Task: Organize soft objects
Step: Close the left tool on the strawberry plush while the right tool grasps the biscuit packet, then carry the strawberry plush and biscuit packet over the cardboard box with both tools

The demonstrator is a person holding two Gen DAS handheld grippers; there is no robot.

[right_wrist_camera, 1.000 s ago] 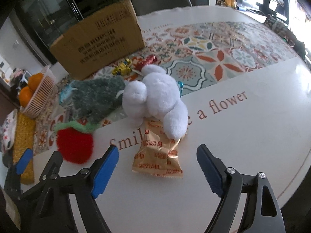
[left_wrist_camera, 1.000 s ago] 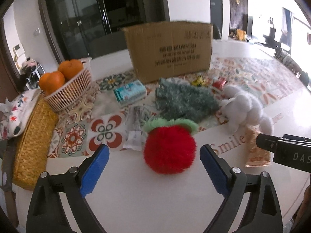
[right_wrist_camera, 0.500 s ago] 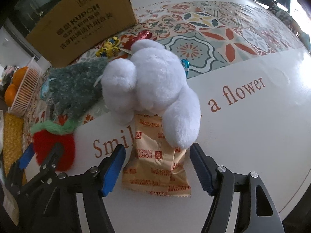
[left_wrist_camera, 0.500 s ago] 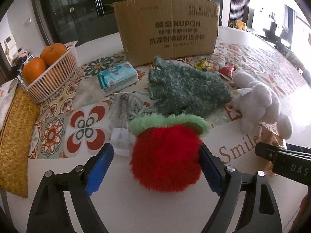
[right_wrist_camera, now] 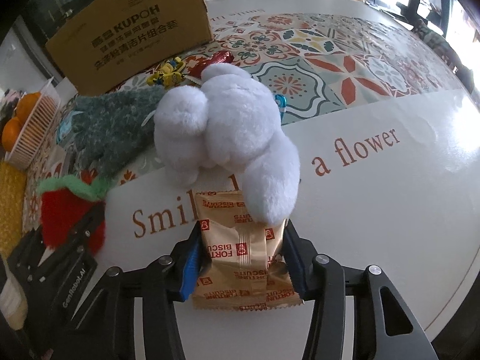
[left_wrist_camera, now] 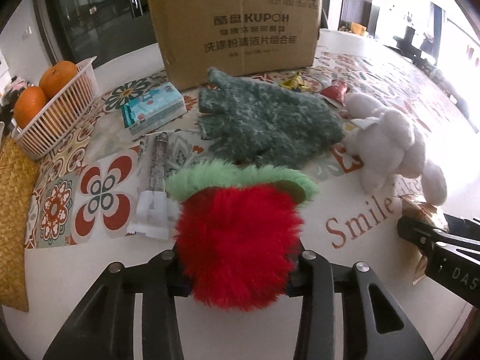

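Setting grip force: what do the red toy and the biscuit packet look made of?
Red toy: long-pile plush, fuzzy, matte, with a green furry top; fibres spread past the left gripper, whose jaws have just closed on it. Biscuit packet: thin gold film, probably plastic or foil laminate; glossy, creased, crimped serrated ends. The right gripper's jaws have just closed on it.

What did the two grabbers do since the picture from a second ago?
Both came down and their fingers have just been closing. The left gripper now squeezes the red plush; the right gripper squeezes the biscuit packet, whose far end lies under the white plush. Before, both stood open above them. The glove, box and orange basket stayed put.
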